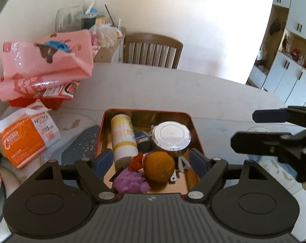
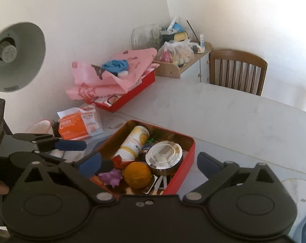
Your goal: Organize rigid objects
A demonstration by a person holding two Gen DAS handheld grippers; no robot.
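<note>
Currently hovering over red tin (image 1: 195,129) on tabletop (image 1: 193,89); left tongs (image 1: 150,158) and right tongs (image 2: 148,165) both wide, empty. Bottle (image 1: 123,137), jar (image 1: 171,135), orange ball (image 1: 159,166) packed inside, likely for tidy storage.

A red tin (image 1: 195,129) sits lower centre, open and packed. Inside: a yellow-white bottle (image 1: 123,138) lying on its side at left, a silver-lidded jar (image 1: 171,135) upright at right, an orange ball (image 1: 159,166) and purple toy (image 1: 130,181) nearest.

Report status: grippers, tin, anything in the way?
Left gripper open over tin, empty. Right gripper open, empty. Tin holds bottle, jar, orange ball. Nothing blocking.
</note>
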